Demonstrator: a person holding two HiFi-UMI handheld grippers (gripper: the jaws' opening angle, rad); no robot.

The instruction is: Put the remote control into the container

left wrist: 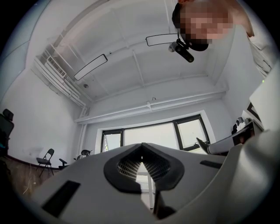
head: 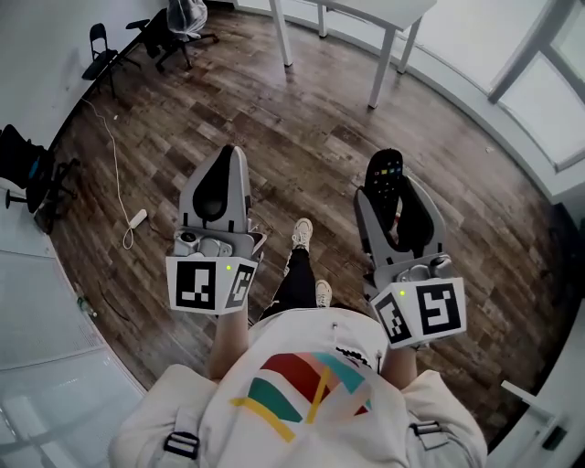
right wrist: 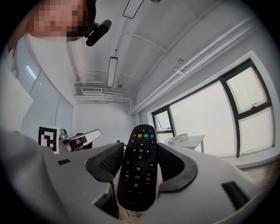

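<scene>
A black remote control point(head: 385, 175) with coloured buttons stands upright between the jaws of my right gripper point(head: 391, 194), which is shut on it. In the right gripper view the remote control point(right wrist: 138, 175) fills the gap of the right gripper point(right wrist: 141, 153), and its button face looks at the camera. My left gripper point(head: 228, 163) is held up beside it, shut, with nothing in it. The left gripper view shows the left gripper point(left wrist: 141, 148) with its jaw tips meeting against the ceiling and windows. No container shows in any view.
I stand on a wooden floor point(head: 302, 128), and my shoes point(head: 303, 232) show below the grippers. A white table point(head: 375, 18) stands far ahead, and black chairs point(head: 164, 32) at the far left. A power strip with its cable point(head: 135, 219) lies on the left.
</scene>
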